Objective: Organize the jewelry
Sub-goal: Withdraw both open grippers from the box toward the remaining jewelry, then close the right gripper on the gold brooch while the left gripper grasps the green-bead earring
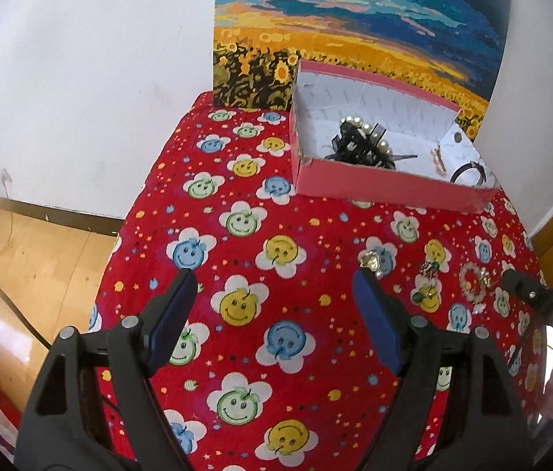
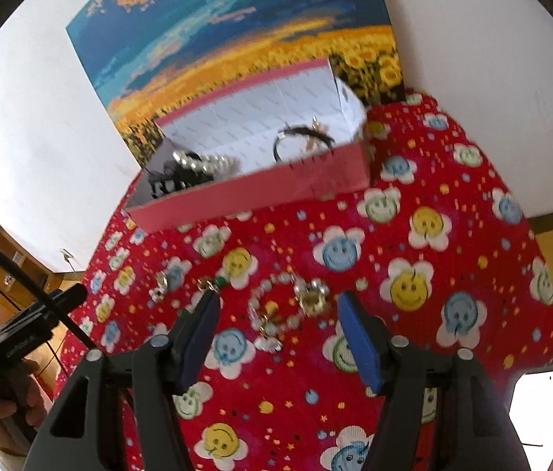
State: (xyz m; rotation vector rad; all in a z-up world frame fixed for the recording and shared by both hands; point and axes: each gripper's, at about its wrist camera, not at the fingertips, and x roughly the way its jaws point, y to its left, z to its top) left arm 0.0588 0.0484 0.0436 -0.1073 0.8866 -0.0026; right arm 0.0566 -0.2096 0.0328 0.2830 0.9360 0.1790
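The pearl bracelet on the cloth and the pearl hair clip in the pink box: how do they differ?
The pearl bracelet lies loose on the red cloth, between the open fingers of the right gripper; the pearl hair clip is already inside the pink box. The bracelet is pale beads with a metallic charm; the clip pairs its pearls with black parts. Both carry whitish pearls.

Bright, even daylight; heavy fisheye bending at dark-vignetted edges; motion blur across the right-wrist view.

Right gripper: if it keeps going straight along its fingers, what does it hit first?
Probably the pearl bracelet lying on the red tablecloth, centred between the open right gripper; depth is uncertain.
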